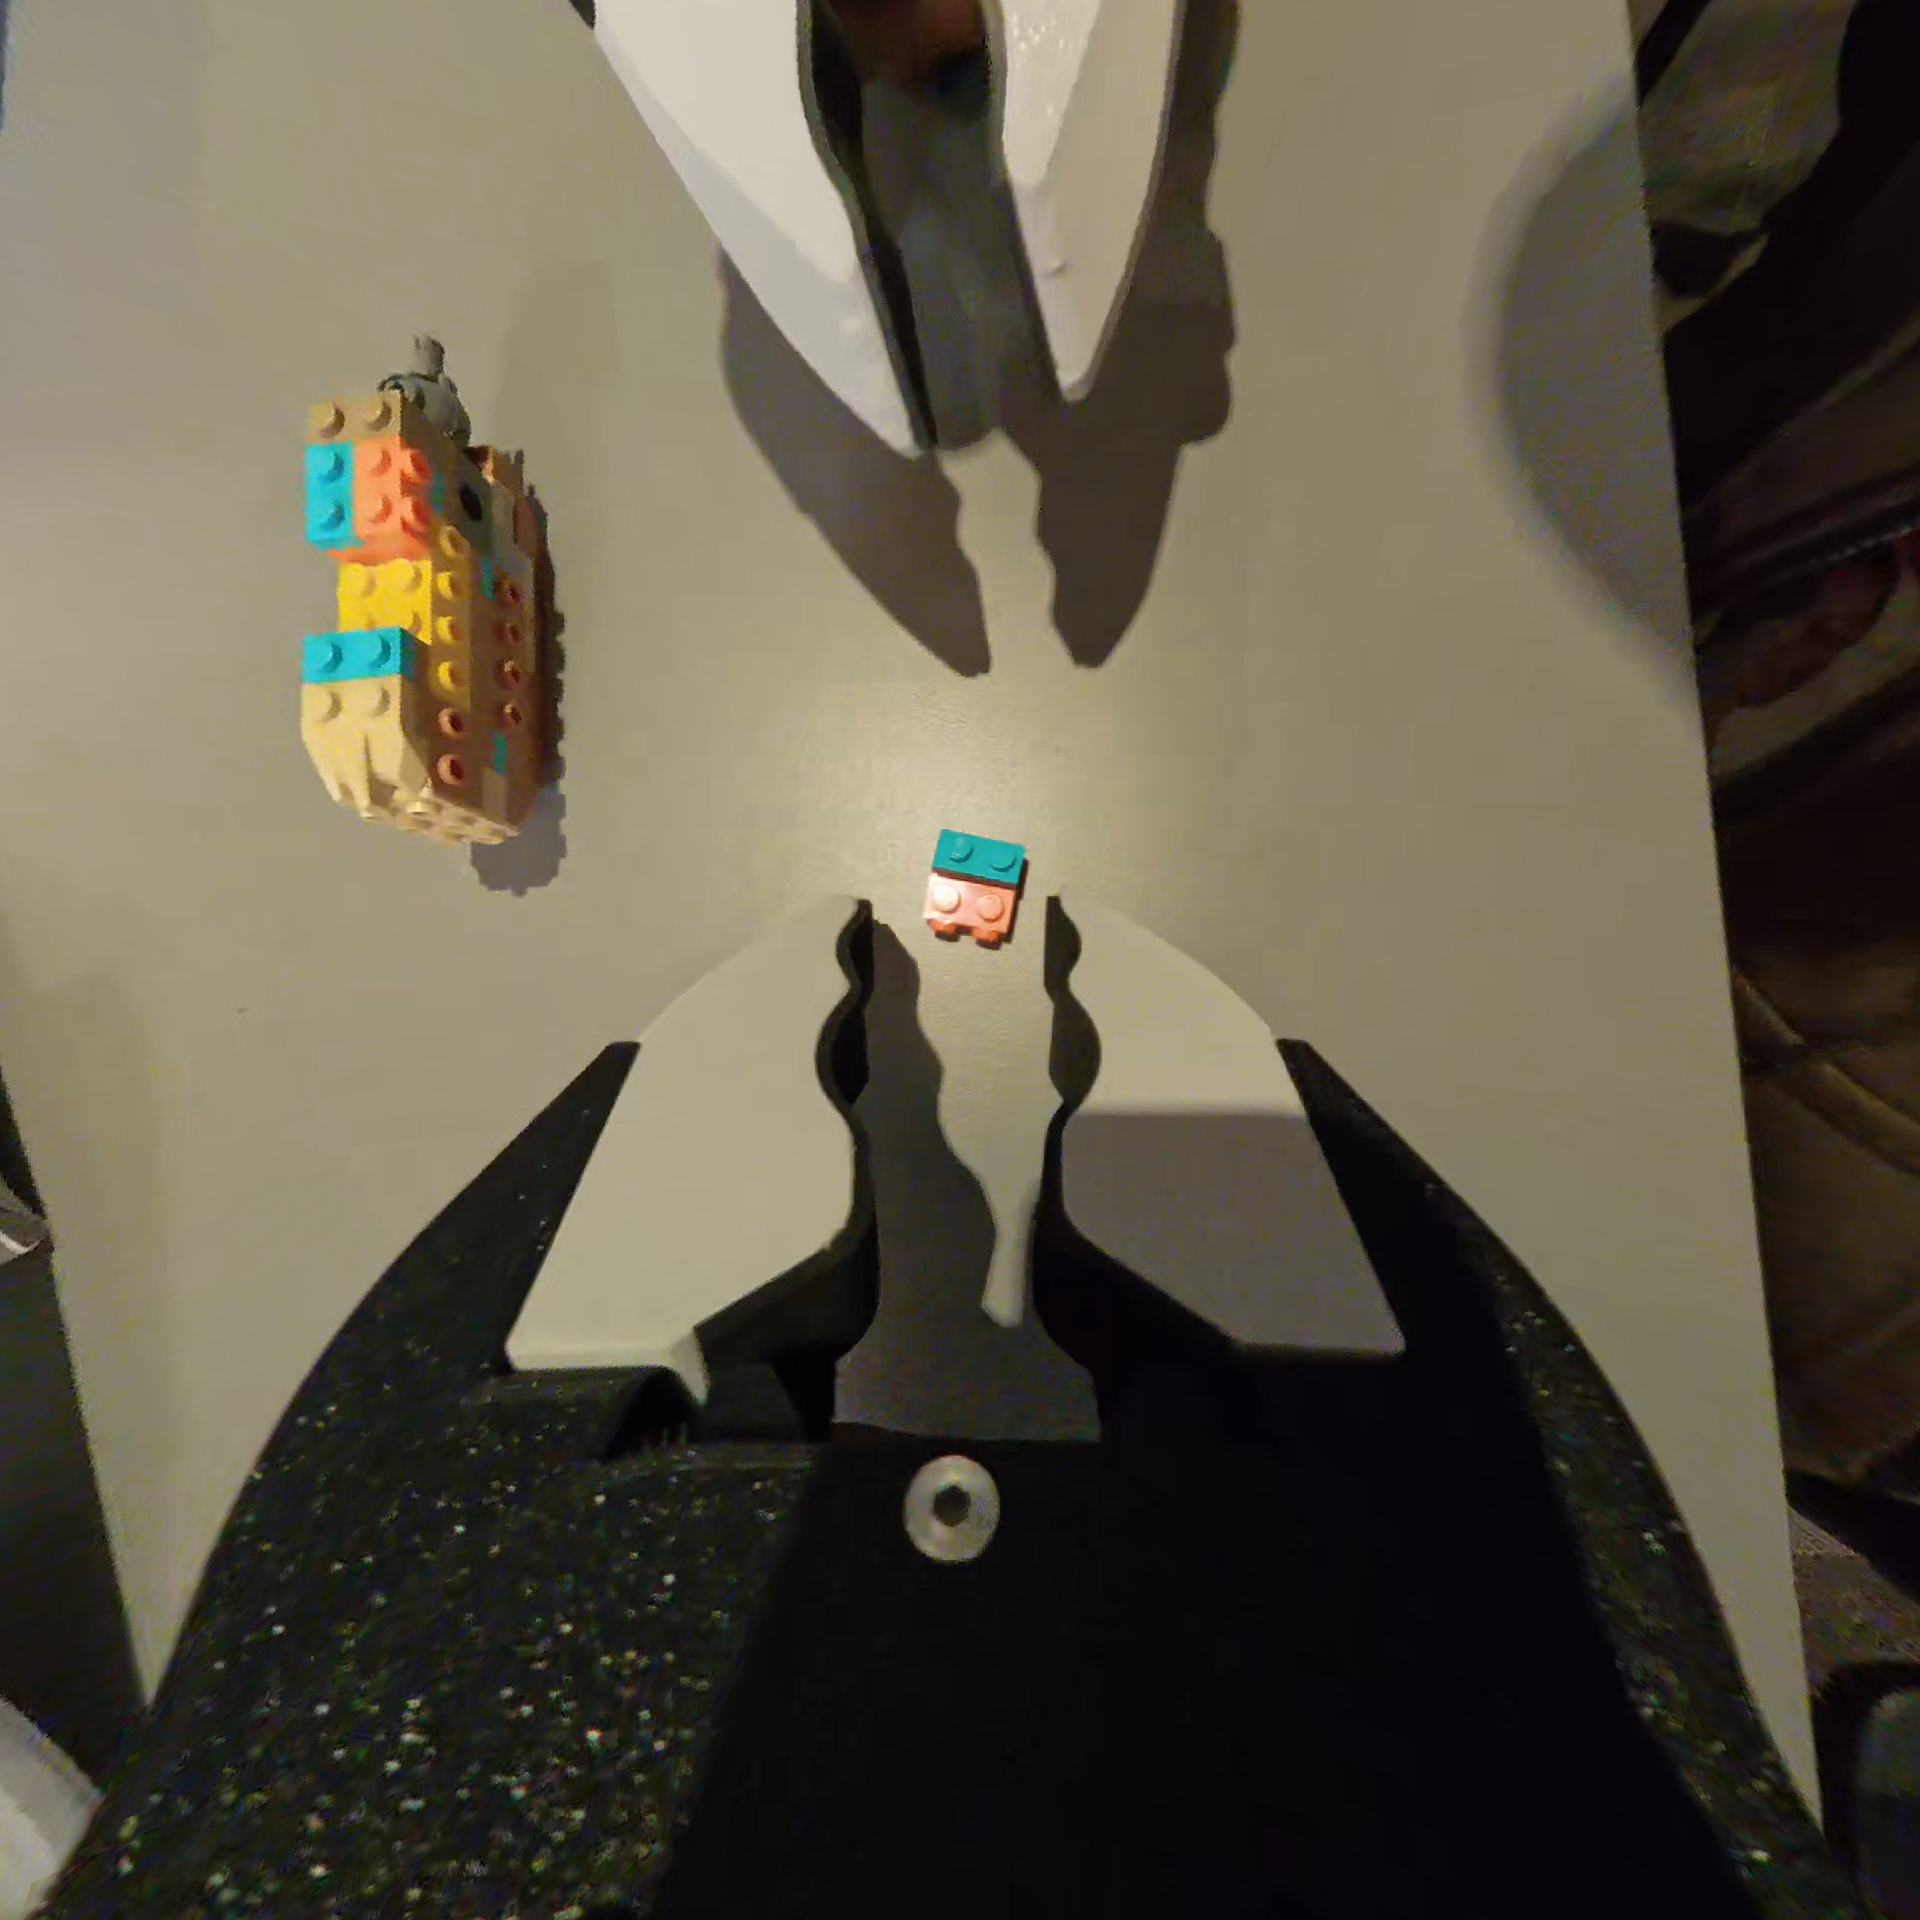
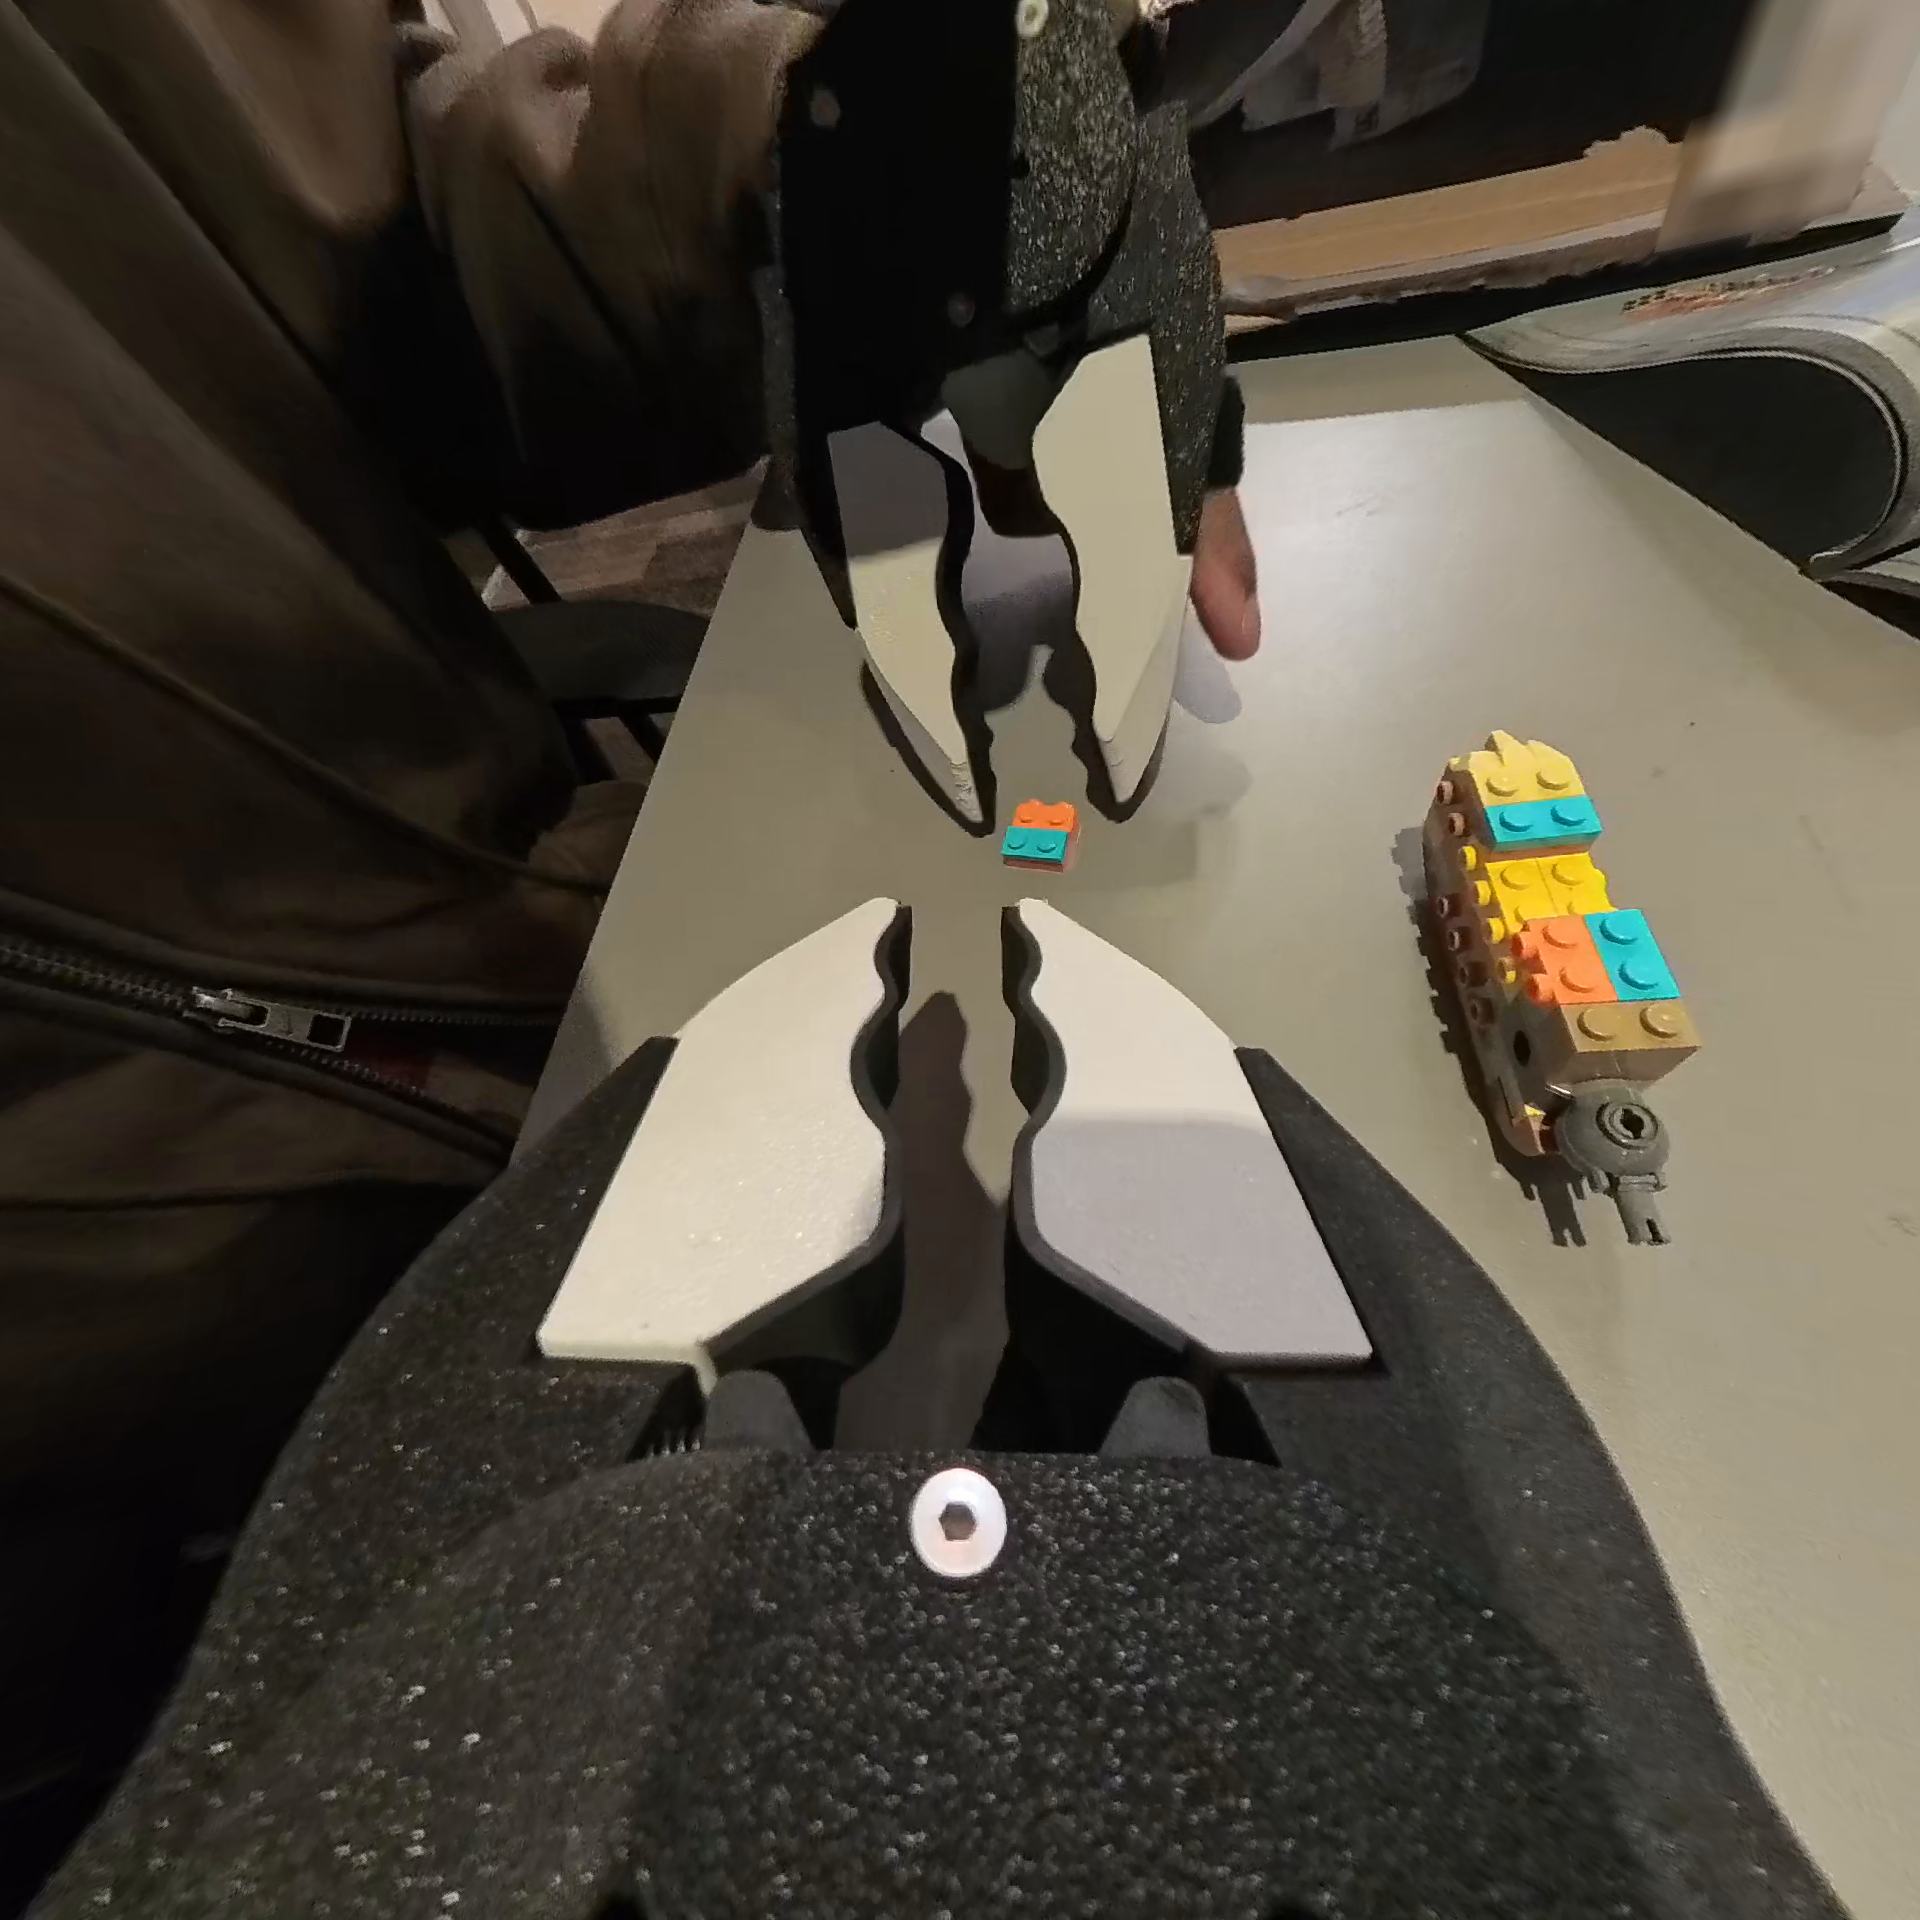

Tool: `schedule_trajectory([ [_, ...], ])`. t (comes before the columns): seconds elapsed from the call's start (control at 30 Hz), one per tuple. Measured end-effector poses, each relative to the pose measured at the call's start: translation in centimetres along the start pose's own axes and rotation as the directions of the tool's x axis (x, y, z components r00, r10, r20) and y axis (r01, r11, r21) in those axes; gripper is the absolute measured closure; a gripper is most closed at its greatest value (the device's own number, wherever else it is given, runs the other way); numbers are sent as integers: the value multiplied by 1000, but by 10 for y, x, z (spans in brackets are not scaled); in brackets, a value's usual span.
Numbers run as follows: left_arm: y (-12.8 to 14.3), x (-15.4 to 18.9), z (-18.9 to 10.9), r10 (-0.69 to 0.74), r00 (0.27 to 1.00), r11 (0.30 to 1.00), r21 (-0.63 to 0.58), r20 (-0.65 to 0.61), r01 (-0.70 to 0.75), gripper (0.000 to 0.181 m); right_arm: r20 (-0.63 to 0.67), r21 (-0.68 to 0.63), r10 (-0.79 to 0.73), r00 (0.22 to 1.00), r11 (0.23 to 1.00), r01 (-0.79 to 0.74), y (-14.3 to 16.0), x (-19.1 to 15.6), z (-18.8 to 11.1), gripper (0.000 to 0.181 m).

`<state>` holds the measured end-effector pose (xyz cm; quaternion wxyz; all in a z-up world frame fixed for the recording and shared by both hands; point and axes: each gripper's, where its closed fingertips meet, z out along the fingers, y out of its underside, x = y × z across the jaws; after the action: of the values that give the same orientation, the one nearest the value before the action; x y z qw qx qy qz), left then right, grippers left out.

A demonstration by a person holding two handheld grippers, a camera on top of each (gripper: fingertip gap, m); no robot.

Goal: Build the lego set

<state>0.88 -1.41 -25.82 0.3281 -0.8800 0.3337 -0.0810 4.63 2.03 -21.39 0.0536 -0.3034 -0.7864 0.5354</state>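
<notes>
1. Both pairs of jaws stand spread and hold nothing; the left gripper (image 1: 956, 904) and the right gripper (image 2: 956, 914) face each other across the grey table (image 1: 1351, 727).
2. The small teal-and-orange brick piece (image 1: 977, 886) lies on the table between them, just ahead of the left gripper's tips; it touches neither finger.
3. The larger lego build (image 2: 1548, 956), tan, yellow, teal and orange with a grey connector (image 2: 1616, 1143) at one end, lies well apart to the side.
4. A hand (image 2: 1226, 582) shows behind the left gripper.
</notes>
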Motion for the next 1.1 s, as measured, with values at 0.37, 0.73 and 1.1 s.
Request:
schedule_trajectory([
  [0.37,1,3,5,47,997,997,71,-62,-43,160,22,28,17,1000,999,-18,-3,0,-2,165],
  [0.73,1,2,6,40,995,995,94,-90,-32,165,12,30,-19,1000,999,18,-4,-1,-2,164],
  [1.1,-25,-12,-9,-13,997,974,226,-82,32,165,-284,93,-387,878,900,426,-24,13,-8,162],
])
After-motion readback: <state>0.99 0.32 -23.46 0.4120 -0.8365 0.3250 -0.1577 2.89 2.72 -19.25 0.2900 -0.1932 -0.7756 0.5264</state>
